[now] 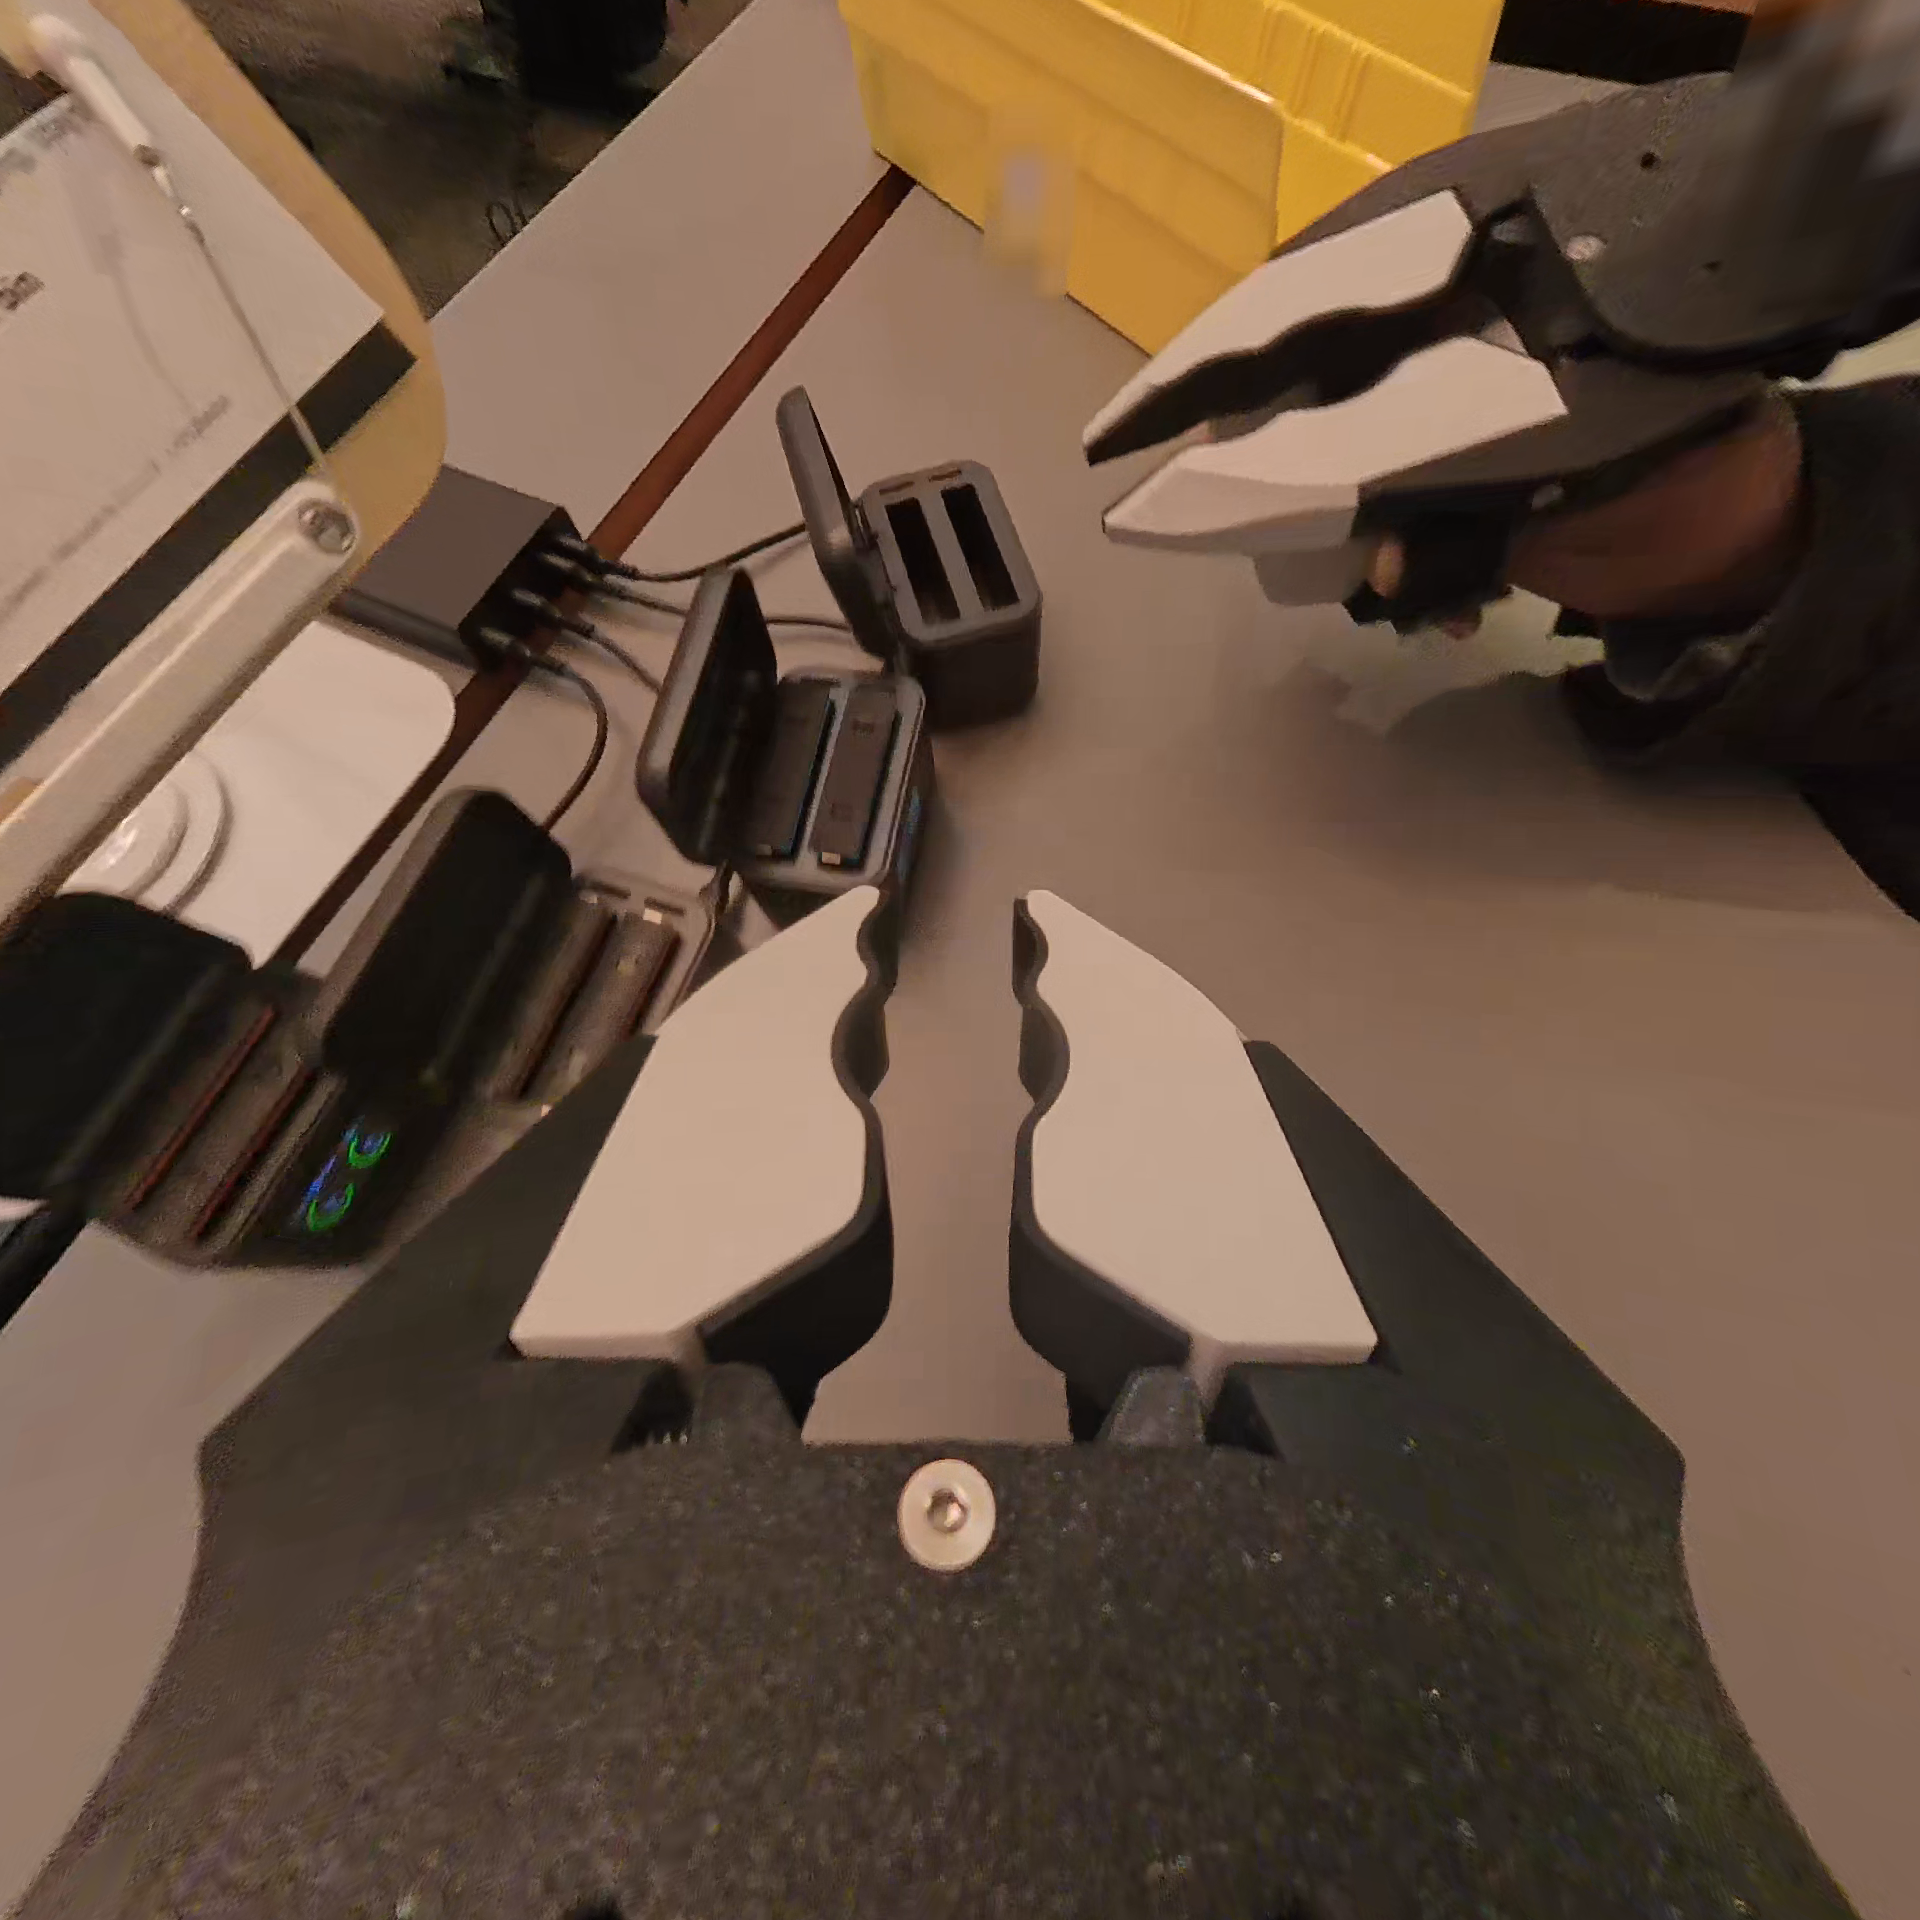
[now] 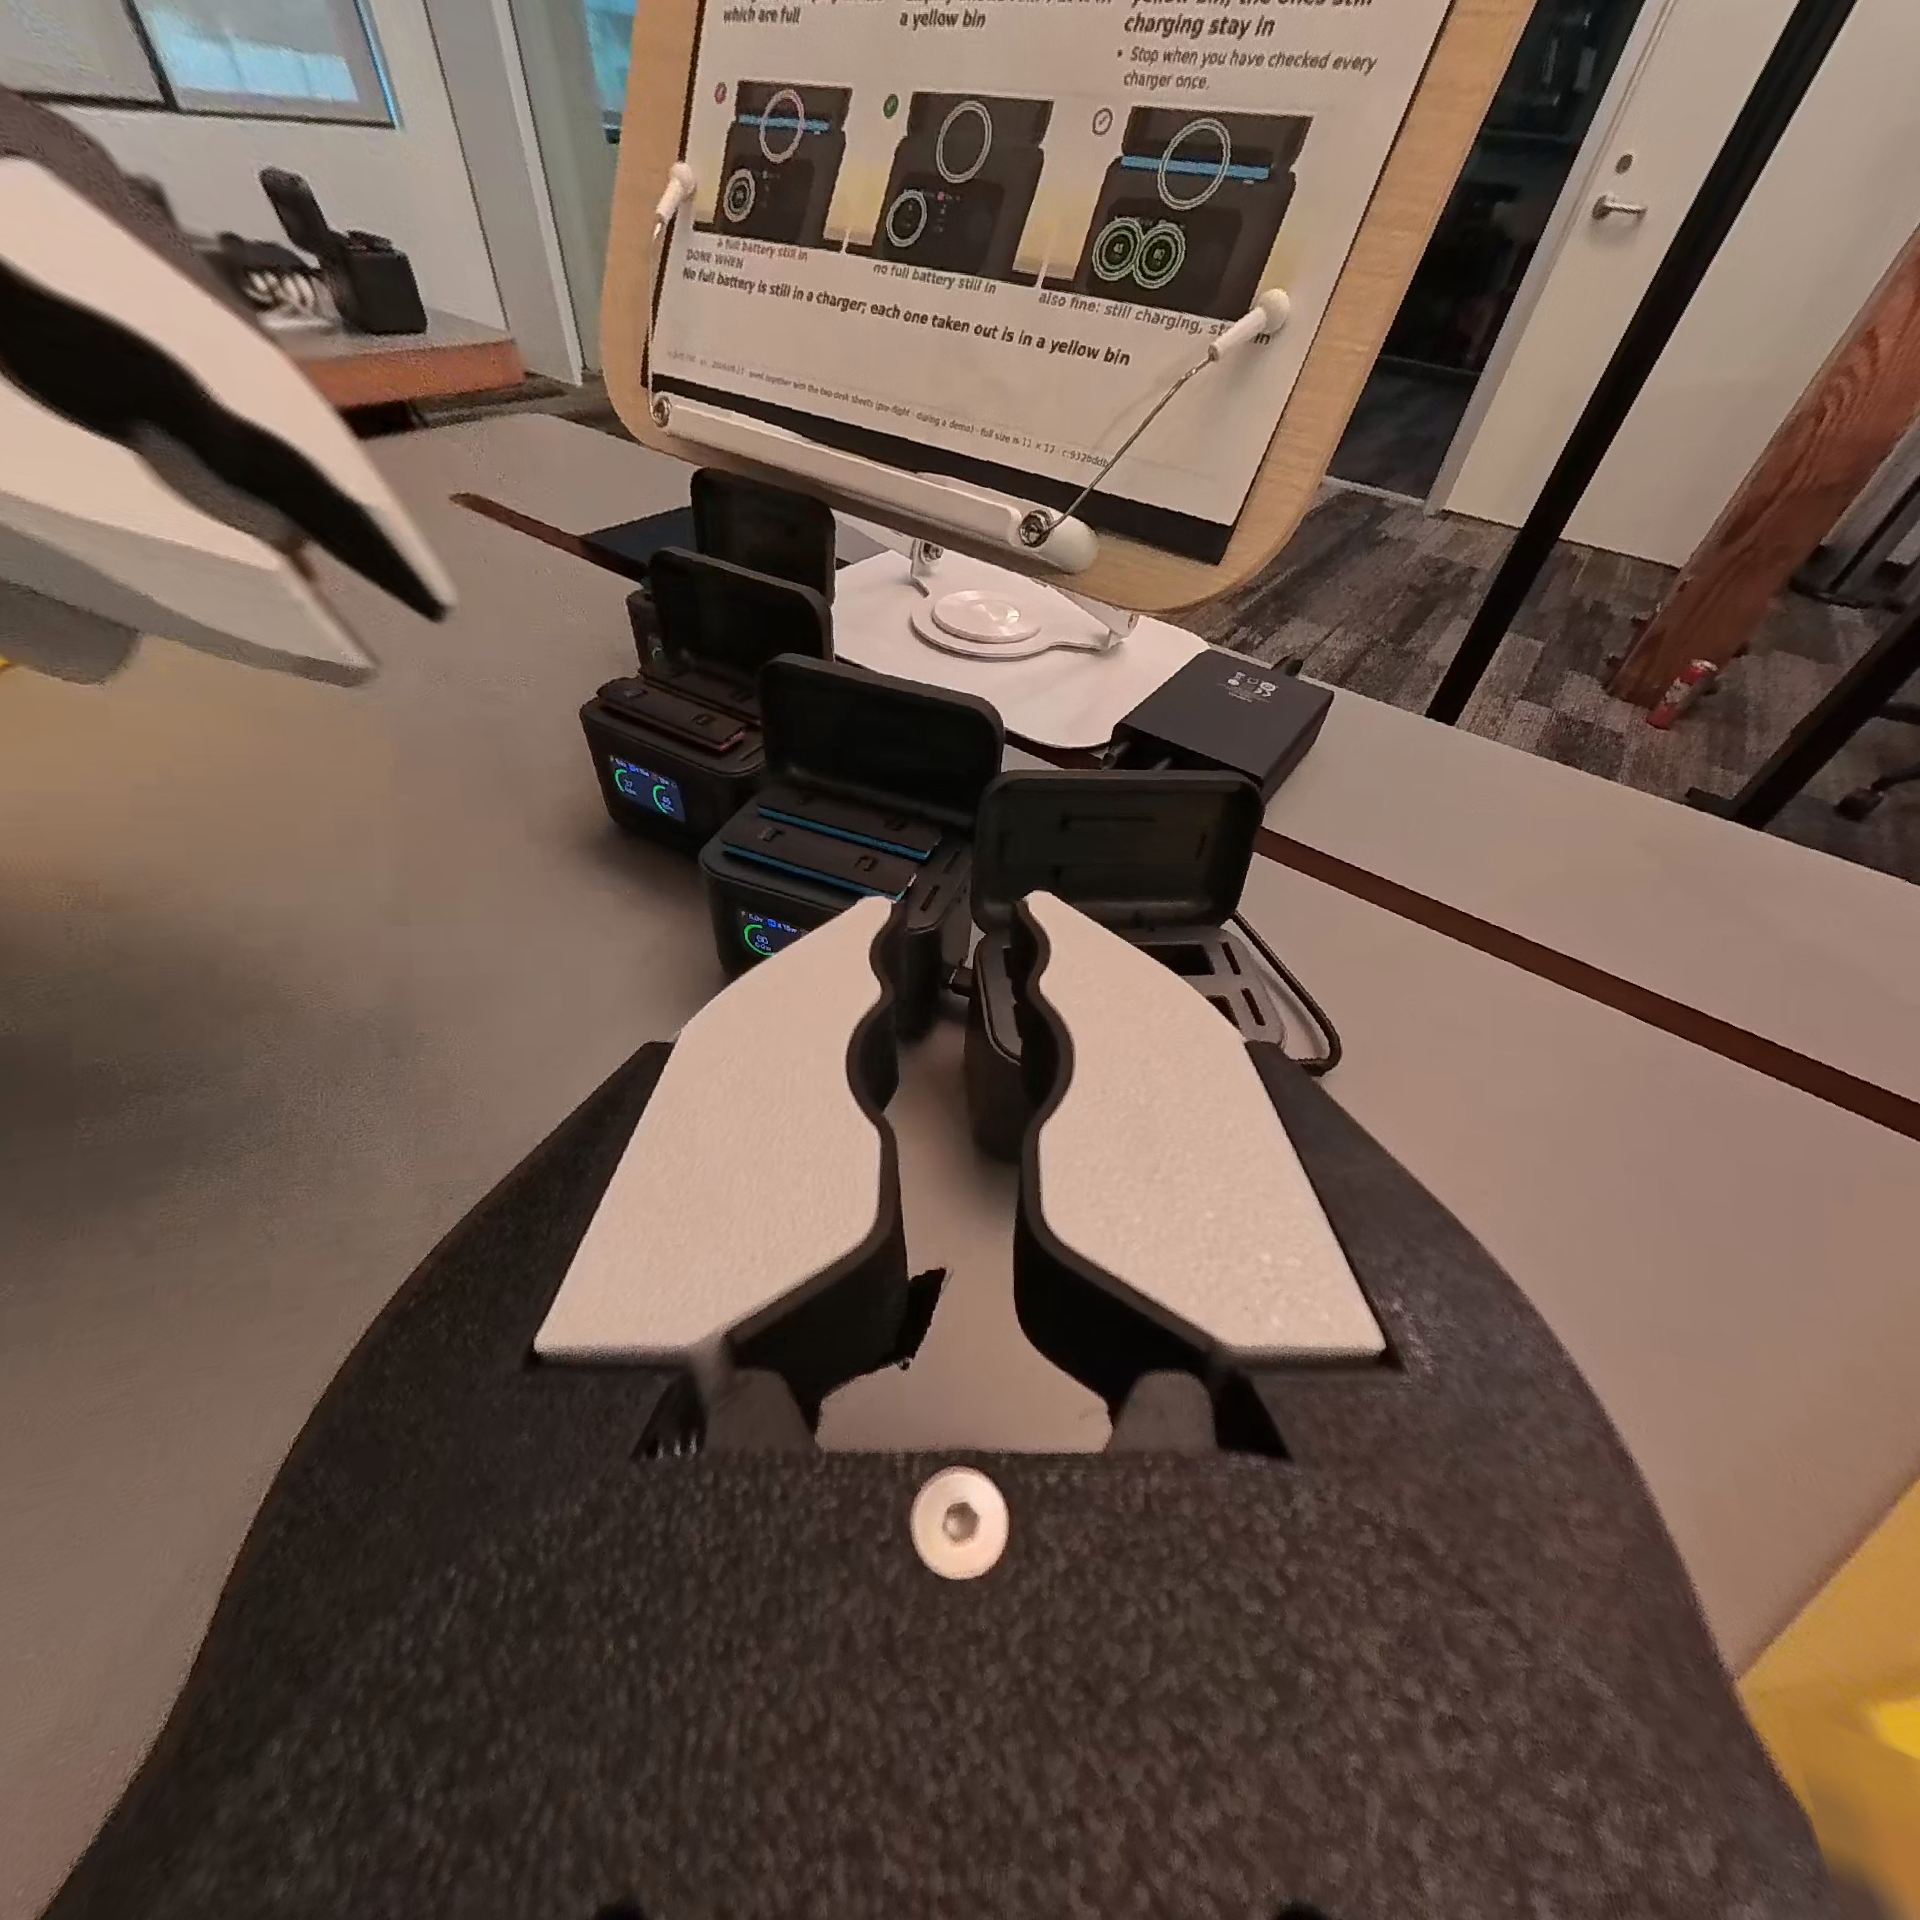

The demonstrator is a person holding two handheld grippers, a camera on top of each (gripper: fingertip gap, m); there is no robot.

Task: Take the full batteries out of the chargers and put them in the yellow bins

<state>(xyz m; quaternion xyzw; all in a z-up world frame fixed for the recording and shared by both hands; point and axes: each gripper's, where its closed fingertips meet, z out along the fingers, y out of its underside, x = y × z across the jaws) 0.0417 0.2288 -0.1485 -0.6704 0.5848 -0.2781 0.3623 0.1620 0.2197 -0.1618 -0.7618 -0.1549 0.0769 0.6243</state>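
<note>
Several black chargers stand in a row with lids open. In the left wrist view the farthest charger [image 1: 956, 592] has two empty slots. The one beside it [image 1: 847, 774] holds two batteries, the third [image 1: 613, 966] holds batteries too, and the nearest [image 1: 260, 1153] shows green rings on its display. My left gripper [image 1: 951, 914] is open and empty, over the table just right of the row. My right gripper [image 1: 1101, 483] hovers above the empty charger, held by a gloved hand. In the right wrist view my right gripper [image 2: 956, 920] is open and empty just before the empty charger [image 2: 1226, 966]. Yellow bins [image 1: 1143, 156] stand beyond.
A black power hub [image 2: 1226, 717] with cables feeds the chargers. A wooden-framed instruction board [image 2: 987, 260] on a white stand rises behind the row. The left gripper [image 2: 364, 613] shows at upper left in the right wrist view. A yellow bin corner [image 2: 1829, 1714] lies at lower right.
</note>
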